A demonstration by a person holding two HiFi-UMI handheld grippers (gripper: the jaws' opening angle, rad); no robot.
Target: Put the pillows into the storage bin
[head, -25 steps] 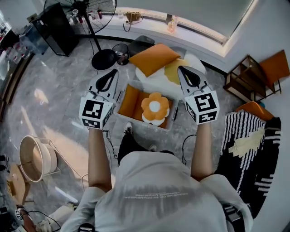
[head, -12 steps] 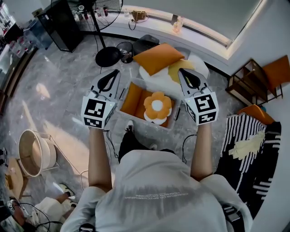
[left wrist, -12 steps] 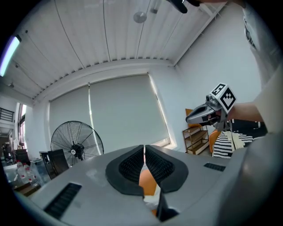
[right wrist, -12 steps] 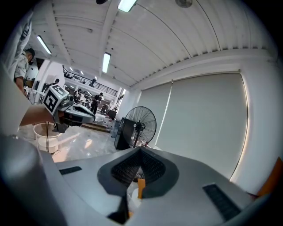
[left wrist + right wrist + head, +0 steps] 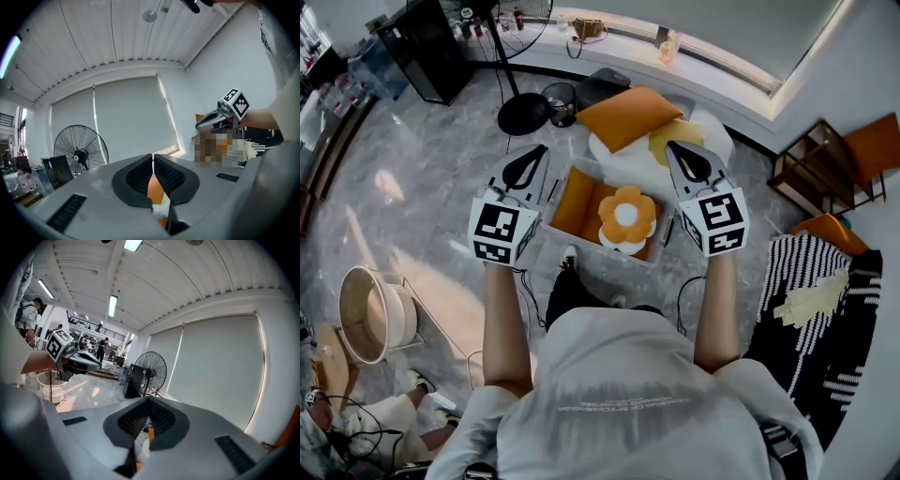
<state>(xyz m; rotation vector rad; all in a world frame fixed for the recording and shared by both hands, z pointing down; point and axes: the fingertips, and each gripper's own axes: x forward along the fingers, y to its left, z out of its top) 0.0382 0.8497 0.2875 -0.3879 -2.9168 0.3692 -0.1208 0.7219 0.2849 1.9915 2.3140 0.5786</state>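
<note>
Left gripper (image 5: 528,165): hovering over the left edge of the bin (image 5: 600,253), jaws sitting closed to a hairline slit, gripping nothing; right gripper (image 5: 686,161): hovering over the right edge, jaws pressing together, likewise empty; flower pillow (image 5: 626,217) and orange pillow (image 5: 573,201): lying side by side in the bin; second orange pillow (image 5: 628,114) and white-and-yellow pillow (image 5: 661,141): lying beyond the bin, the latter partly hiding behind the right gripper; both gripper views showing only slivers of orange and white below the jaws.
</note>
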